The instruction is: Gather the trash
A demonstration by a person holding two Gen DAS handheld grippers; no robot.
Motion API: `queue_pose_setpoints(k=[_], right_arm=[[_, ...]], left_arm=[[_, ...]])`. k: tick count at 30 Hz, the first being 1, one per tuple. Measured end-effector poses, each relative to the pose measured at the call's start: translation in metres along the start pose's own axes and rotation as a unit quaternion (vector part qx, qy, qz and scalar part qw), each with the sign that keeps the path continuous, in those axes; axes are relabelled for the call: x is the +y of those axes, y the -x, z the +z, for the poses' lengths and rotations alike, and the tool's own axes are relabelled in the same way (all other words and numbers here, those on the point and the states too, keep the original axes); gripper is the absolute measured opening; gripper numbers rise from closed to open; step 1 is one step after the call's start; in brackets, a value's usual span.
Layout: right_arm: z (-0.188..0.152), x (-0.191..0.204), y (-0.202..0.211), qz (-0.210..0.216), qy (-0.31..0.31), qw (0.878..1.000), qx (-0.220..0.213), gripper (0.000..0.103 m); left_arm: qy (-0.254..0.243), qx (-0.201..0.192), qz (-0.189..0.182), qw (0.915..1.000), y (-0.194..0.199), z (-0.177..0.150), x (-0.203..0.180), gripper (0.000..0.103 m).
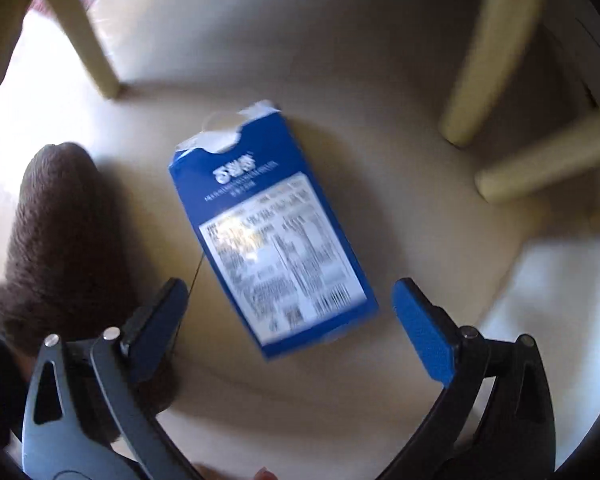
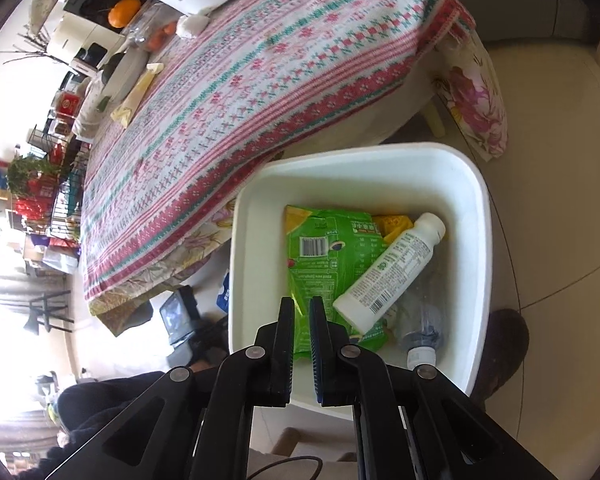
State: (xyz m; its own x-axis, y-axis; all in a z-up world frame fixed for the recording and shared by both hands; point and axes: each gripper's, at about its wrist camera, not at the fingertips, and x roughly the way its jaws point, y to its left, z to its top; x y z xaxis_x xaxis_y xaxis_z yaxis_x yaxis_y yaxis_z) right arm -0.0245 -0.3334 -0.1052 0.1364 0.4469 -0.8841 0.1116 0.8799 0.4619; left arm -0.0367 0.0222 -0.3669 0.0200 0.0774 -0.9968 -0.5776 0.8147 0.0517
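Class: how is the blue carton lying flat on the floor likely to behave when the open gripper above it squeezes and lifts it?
The blue carton has a torn-open top, so it is probably empty and light. Its thin card walls may buckle under the pads. Lying flat, it should not roll, though it could slide on the smooth floor.

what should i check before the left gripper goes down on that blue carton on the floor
1. Left gripper open wide: ok, nothing between its fingers.
2. Flat blue cardboard carton with a white label lies between the finger lines: ok, roughly centred, though skewed.
3. Fingers wider than the carton: ok.
4. Brown fuzzy slipper clear of the fingers: not ok, it sits right beside the left-hand finger.
5. Pale wooden chair legs clear: ok, well beyond the carton.
6. White plastic bin has room: ok, holds a green wrapper and white bottle only low down.
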Motion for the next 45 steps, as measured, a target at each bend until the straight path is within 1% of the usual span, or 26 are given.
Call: queue_pose_setpoints(k=[2,3,5,6,7,8,9,10,11,13,15,16,17,19,20,23,25,27,29,31,33,36,40,41,43,45], right_arm=[[-0.001,-0.007,-0.003,0.000,-0.012,1.000,0.006,0.012],[-0.001,-0.011,-0.004,0.000,-0.018,1.000,0.008,0.014],[0.000,-0.018,-0.005,-0.004,-0.027,1.000,0.008,0.021],[0.000,-0.019,-0.006,-0.005,-0.030,1.000,0.009,0.027],[0.000,-0.021,-0.007,-0.006,-0.032,0.999,0.010,0.030],[0.001,-0.022,-0.007,-0.006,-0.031,0.999,0.011,0.030],[0.002,-0.022,-0.009,-0.007,-0.029,0.999,0.014,0.031],[0.002,-0.021,-0.010,-0.009,-0.026,1.000,0.015,0.031],[0.002,-0.020,-0.011,-0.011,-0.024,1.000,0.016,0.032],[0.002,-0.016,-0.014,-0.014,-0.016,1.000,0.020,0.032],[0.002,-0.013,-0.015,-0.013,-0.012,1.000,0.023,0.033],[0.002,-0.011,-0.016,-0.012,-0.010,1.000,0.024,0.034],[0.001,-0.010,-0.016,-0.012,-0.009,1.000,0.024,0.035],[0.002,-0.009,-0.015,-0.013,-0.006,1.000,0.023,0.035],[0.002,-0.008,-0.015,-0.013,-0.006,1.000,0.023,0.036],[0.002,-0.005,-0.012,-0.011,-0.005,1.000,0.017,0.036],[0.003,-0.001,-0.008,-0.009,0.000,1.000,0.011,0.036],[0.004,0.002,-0.004,-0.007,0.006,1.000,0.006,0.036],[0.003,0.005,0.000,-0.005,0.009,1.000,0.002,0.036],[0.003,0.007,0.003,-0.004,0.011,1.000,-0.002,0.036],[0.003,0.009,0.006,-0.003,0.013,1.000,-0.006,0.036],[0.002,0.013,0.011,-0.005,0.019,1.000,-0.014,0.036],[-0.002,0.018,0.016,-0.008,0.026,0.999,-0.024,0.036],[-0.003,0.019,0.018,-0.007,0.027,0.999,-0.027,0.036],[-0.004,0.021,0.021,-0.006,0.027,0.999,-0.032,0.036],[-0.004,0.021,0.025,-0.006,0.026,0.999,-0.039,0.039]], left_arm=[[0.027,-0.002,0.026,0.9993,-0.015,0.003,0.004,0.102],[0.038,0.001,0.034,0.9987,-0.020,0.005,0.007,0.102],[0.060,0.009,0.036,0.9975,-0.030,0.008,0.012,0.102],[0.064,0.013,0.035,0.9972,-0.035,0.009,0.013,0.103],[0.070,0.004,0.027,0.9972,-0.036,0.011,0.014,0.103],[0.069,-0.004,0.026,0.9972,-0.036,0.012,0.014,0.103],[0.060,0.000,0.034,0.9976,-0.037,0.014,0.011,0.103],[0.052,0.009,0.046,0.9975,-0.042,0.015,0.009,0.103],[0.052,0.025,0.050,0.9971,-0.048,0.015,0.009,0.103],[0.072,0.059,0.046,0.9946,-0.060,0.012,0.017,0.103],[0.103,0.057,0.030,0.9926,-0.061,0.008,0.029,0.103],[0.103,0.057,0.025,0.9927,-0.062,0.007,0.032,0.103],[0.097,0.058,0.025,0.9933,-0.061,0.007,0.033,0.101],[0.090,0.055,0.011,0.9943,-0.057,0.008,0.036,0.095],[0.090,0.054,0.012,0.9944,-0.053,0.005,0.038,0.095],[0.098,0.051,-0.017,0.9937,-0.037,0.000,0.039,0.094],[0.089,0.046,-0.031,0.9945,-0.027,-0.003,0.041,0.094],[0.068,0.036,-0.045,0.9960,-0.008,-0.007,0.036,0.094],[0.033,0.025,-0.058,0.9974,0.016,-0.016,0.030,0.094],[0.009,0.022,-0.074,0.9970,0.037,-0.026,0.030,0.094],[0.002,0.027,-0.092,0.9954,0.059,-0.036,0.032,0.094],[0.020,0.047,-0.127,0.9905,0.088,-0.046,0.046,0.094],[0.008,0.057,-0.163,0.9849,0.124,-0.064,0.058,0.094],[0.003,0.054,-0.171,0.9837,0.134,-0.065,0.059,0.094],[-0.016,0.036,-0.186,0.9817,0.158,-0.073,0.064,0.094],[-0.050,-0.004,-0.192,0.9801,0.183,-0.075,0.062,0.094]])
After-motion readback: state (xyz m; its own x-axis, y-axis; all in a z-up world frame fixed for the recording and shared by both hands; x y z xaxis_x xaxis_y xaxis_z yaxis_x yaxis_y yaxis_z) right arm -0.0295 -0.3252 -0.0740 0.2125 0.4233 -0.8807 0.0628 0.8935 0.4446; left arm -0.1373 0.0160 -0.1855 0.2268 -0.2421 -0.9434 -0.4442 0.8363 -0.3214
